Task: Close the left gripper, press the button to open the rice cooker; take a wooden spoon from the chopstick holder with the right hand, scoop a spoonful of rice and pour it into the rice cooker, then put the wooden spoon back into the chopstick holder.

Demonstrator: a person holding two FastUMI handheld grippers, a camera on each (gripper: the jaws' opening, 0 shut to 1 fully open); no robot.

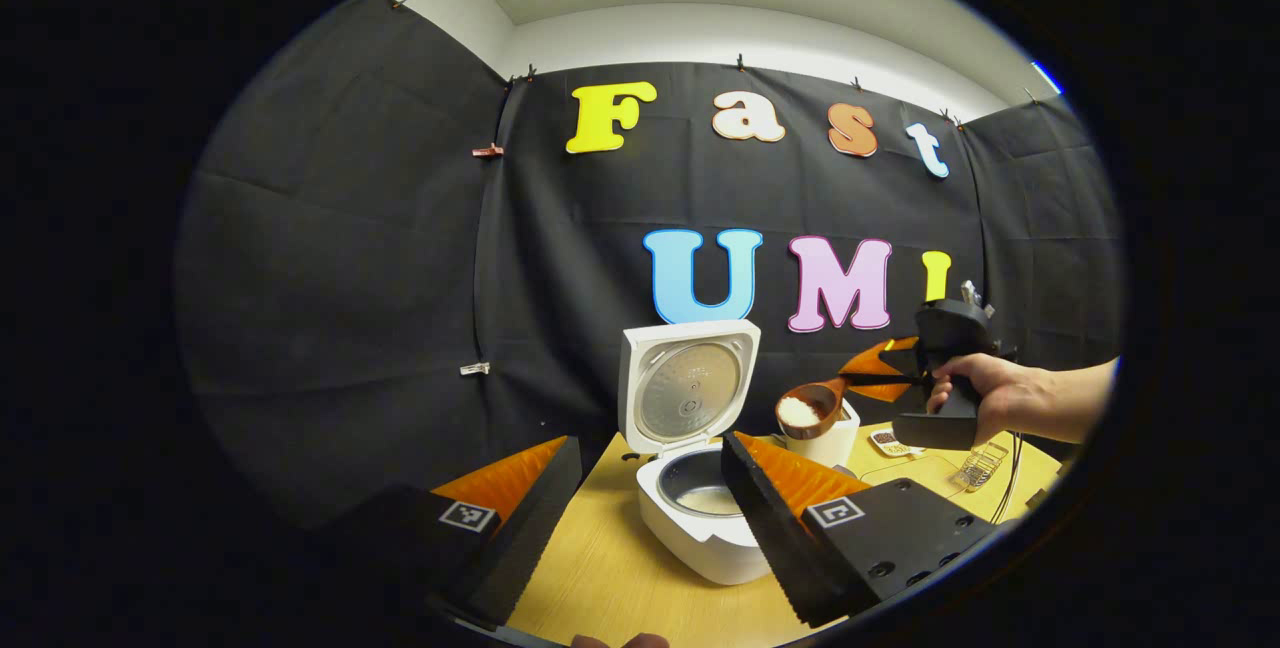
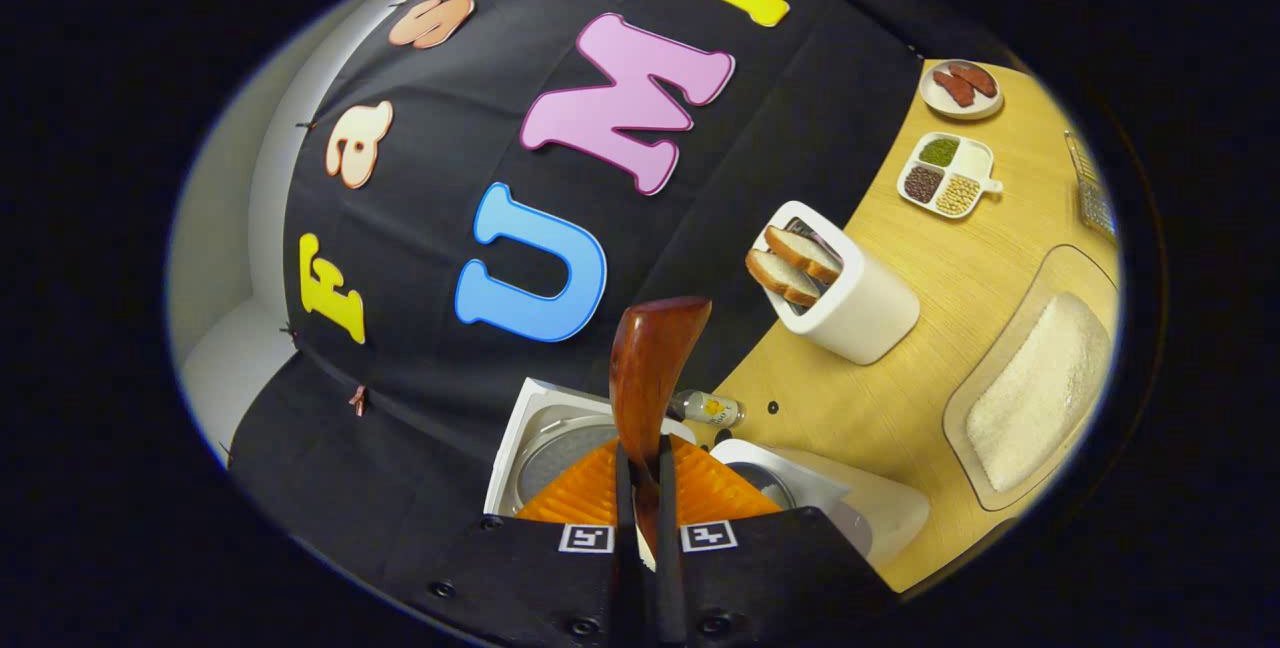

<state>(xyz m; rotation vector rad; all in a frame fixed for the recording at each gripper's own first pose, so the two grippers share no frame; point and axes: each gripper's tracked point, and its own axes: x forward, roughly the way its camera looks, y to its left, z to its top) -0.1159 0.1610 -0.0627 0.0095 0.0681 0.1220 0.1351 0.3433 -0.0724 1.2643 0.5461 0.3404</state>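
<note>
Right tongs [image 2: 640, 488] clamp the wooden spoon [image 1: 812, 406], rice aboard | left tongs [image 1: 650, 498] gape empty | open rice cooker [image 1: 700, 518] beyond them | we keep the bowl level until over the pot.

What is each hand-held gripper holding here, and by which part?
The right hand-held gripper grips the wooden spoon by its handle, rice in the bowl. The left hand-held gripper is open and holds nothing.

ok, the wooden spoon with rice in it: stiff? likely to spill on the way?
Probably stiff: the wooden spoon juts sideways from the right gripper without sagging. Spill risk looks real: the rice heaps loosely in a shallow bowl. The glossy handle may slip or twist between the fingers.
</note>
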